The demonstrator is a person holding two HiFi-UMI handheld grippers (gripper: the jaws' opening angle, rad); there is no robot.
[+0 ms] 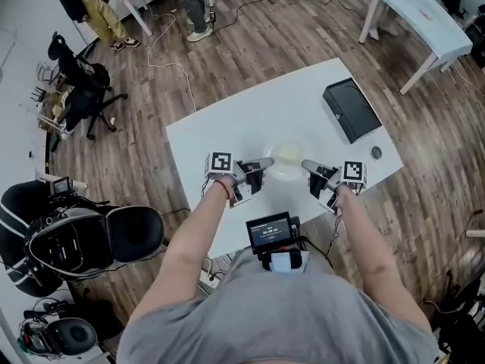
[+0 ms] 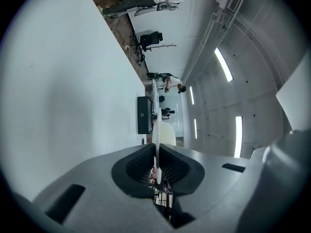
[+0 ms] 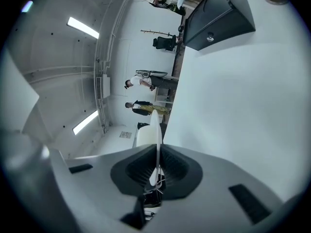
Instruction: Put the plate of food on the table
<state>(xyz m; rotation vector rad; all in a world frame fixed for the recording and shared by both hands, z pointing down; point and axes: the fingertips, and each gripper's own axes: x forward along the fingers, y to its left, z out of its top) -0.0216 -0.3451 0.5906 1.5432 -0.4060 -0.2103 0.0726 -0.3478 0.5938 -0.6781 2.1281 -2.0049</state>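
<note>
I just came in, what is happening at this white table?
A person holds a plate of pale food by two opposite edges, one in the left gripper and one in the right gripper. Both pairs of jaws are closed on its rim. The plate is over the white table, near a black box; whether it already rests on the table cannot be told.
</note>
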